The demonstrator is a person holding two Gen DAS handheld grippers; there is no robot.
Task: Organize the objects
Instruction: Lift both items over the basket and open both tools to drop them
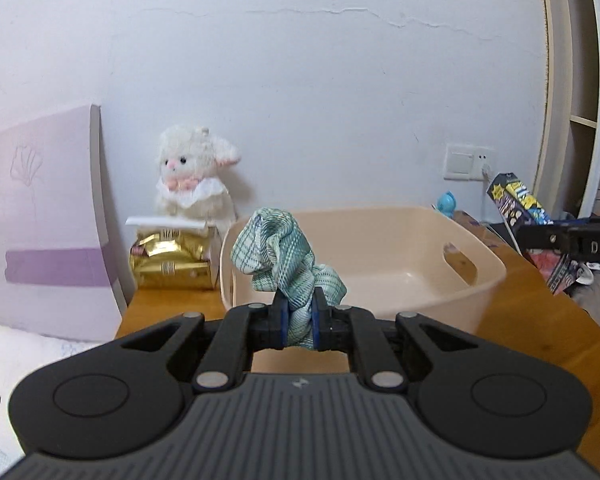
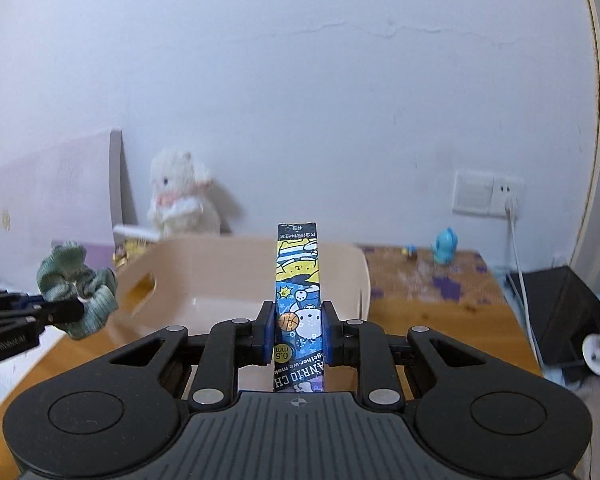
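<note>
My left gripper [image 1: 300, 322] is shut on a green plaid scrunchie [image 1: 278, 250] and holds it in the air at the near left rim of a beige plastic basket [image 1: 476, 296]. The scrunchie [image 2: 76, 290] and the left gripper [image 2: 66, 312] also show at the left of the right wrist view. My right gripper [image 2: 298, 330] is shut on a long blue and yellow cartoon pen box [image 2: 298, 276], upright, in front of the basket [image 2: 204, 272]. In the left wrist view the pen box [image 1: 518, 206] and right gripper show at the right edge.
The basket stands on a wooden table [image 1: 540, 320]. A white plush lamb [image 1: 196, 176] and a gold foil pack [image 1: 172, 260] stand behind it at the left. A small blue figure [image 2: 444, 246] stands at the back right. A wall socket with a white cable [image 2: 508, 200] is at right. A pink board [image 1: 48, 220] leans at left.
</note>
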